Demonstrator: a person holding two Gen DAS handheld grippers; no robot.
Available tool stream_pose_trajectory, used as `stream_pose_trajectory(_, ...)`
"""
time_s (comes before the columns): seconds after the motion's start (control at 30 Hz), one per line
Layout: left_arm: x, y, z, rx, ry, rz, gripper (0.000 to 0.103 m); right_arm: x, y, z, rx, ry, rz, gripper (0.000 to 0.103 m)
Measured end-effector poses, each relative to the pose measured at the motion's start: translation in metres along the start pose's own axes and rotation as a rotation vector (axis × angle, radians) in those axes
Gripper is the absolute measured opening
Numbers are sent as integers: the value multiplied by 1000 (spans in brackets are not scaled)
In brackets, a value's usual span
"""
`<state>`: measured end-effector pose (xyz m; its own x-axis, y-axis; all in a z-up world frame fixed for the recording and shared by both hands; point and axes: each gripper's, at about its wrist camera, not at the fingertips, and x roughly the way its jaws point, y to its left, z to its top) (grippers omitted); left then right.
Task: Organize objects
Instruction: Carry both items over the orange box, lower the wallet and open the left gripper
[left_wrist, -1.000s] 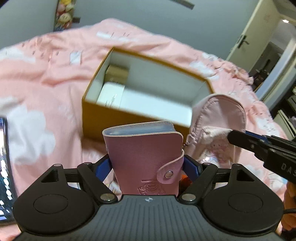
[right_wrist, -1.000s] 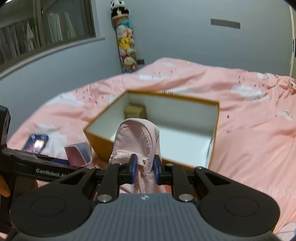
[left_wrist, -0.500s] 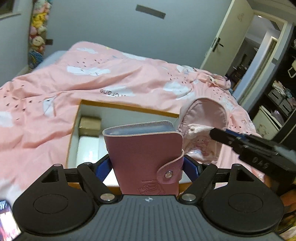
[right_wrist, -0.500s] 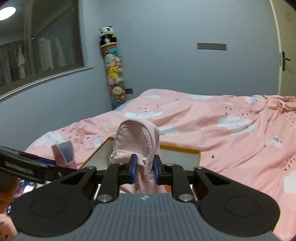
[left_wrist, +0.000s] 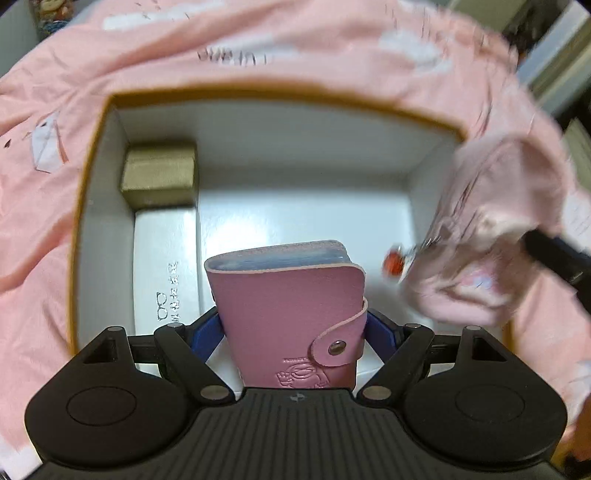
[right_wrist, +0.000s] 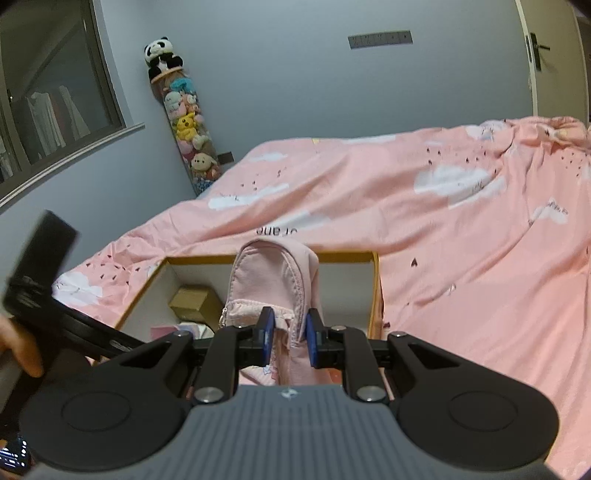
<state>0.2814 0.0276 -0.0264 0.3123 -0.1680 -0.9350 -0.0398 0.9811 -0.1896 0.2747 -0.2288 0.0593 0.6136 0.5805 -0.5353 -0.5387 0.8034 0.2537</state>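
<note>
On the left inside the open cardboard box with a mustard-yellow outside and white lining (left_wrist: 92, 206), two things already lie against the left wall: one small olive-gold carton (left_wrist: 159, 173) at the far corner and one flat white case printed with a glasses mark (left_wrist: 166, 269) in front of it, the two touching end to end. The rest of the white floor is bare.

In the middle, the left gripper (left_wrist: 291, 328) pinches one pink leather card holder with a snap strap (left_wrist: 288, 314), its blue pads pressed on both flanks. The holder stands upright above the bare floor of the box, apparently not yet resting on it.

To the right, the right gripper (right_wrist: 290, 336) is clamped on one pale pink fabric zip pouch (right_wrist: 275, 280), the soft cloth squeezed narrow between its pads. The pouch hangs over the right side of the box, blurred in the left wrist view, with a small red zip charm (left_wrist: 393, 264) dangling from it.

The step in hand looks like the delivery of both carried things into the box, which sits on a pink quilt with white clouds (right_wrist: 461, 229). The next move probably calls for lowering the card holder to the floor beside the white case before the jaws part, and for bringing the pouch fully inside the right wall so it does not drape over the rim.
</note>
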Motion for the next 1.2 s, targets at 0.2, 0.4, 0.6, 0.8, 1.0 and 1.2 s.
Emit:
stream_pose_trajectory(0.2, 33, -2, -1, 48, 74, 78, 94, 17, -7, -8, 8, 42, 17, 19)
stream_pose_trajectory(0.4, 51, -6, -9, 118, 102, 131, 94, 34, -11, -11, 9, 76, 32, 19)
stream_pose_trajectory(0.6, 52, -11, -15, 185, 110, 150, 97, 41, -12, -14, 8, 101, 33, 19)
stream_pose_trajectory(0.8, 47, -6, -21, 207, 111, 130, 97, 45, -14, -15, 3, 113, 23, 20)
stream_pose_trajectory(1.0, 46, -4, -27, 225, 111, 124, 99, 47, -12, -16, -7, 125, 21, 20)
stream_pose_trajectory(1.2, 46, 10, -29, 149, 122, 57, 100, 50, -11, -17, -16, 138, 23, 20)
